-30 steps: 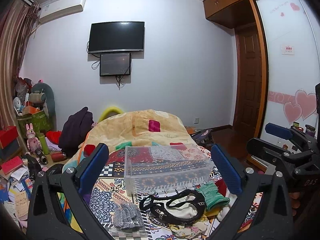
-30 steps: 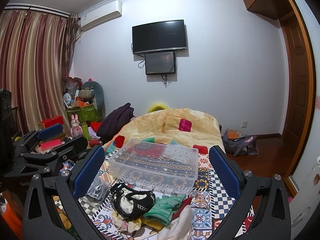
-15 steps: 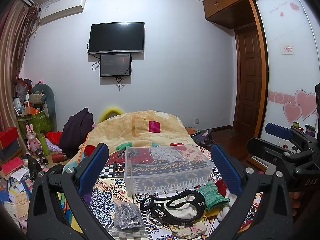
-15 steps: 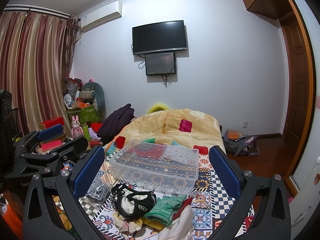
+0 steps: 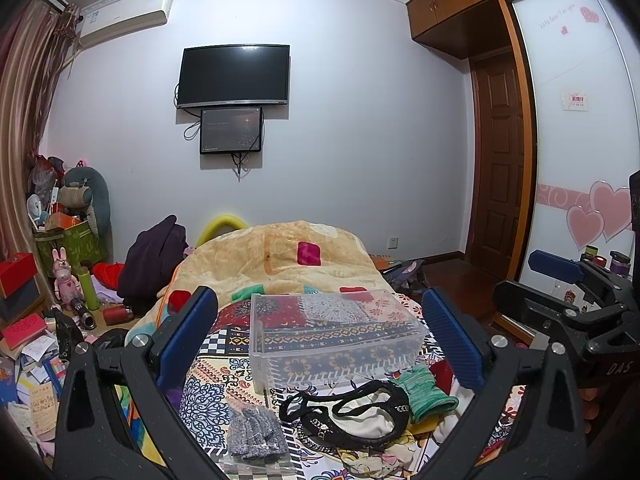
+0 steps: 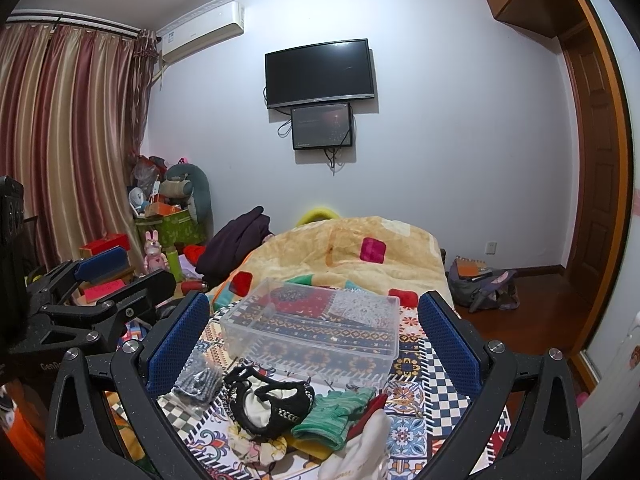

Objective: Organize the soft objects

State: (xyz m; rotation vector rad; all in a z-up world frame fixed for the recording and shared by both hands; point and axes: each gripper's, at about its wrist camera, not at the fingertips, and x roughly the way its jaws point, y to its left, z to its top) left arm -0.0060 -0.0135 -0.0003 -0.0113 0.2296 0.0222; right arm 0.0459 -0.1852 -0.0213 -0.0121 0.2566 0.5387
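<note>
Nothing shifted since a second ago. Left gripper [image 5: 320, 344] and right gripper [image 6: 314, 344] hovering as before, jaws spread wide, gripping nothing. Clear plastic bin [image 5: 334, 334], rectangular and rigid, resting on the patterned bedspread [image 6: 416, 368] with nothing inside. Just in front: black lace-trimmed underwear [image 5: 352, 412], ribbed green sock [image 5: 424, 392], grey knit pieces in a clear bag [image 5: 256, 438], white cloth [image 6: 360, 448].

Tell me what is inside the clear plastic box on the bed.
The clear plastic box looks empty; only the patterned bedspread shows through its walls. Nothing appears hidden, since the sides are transparent.
</note>
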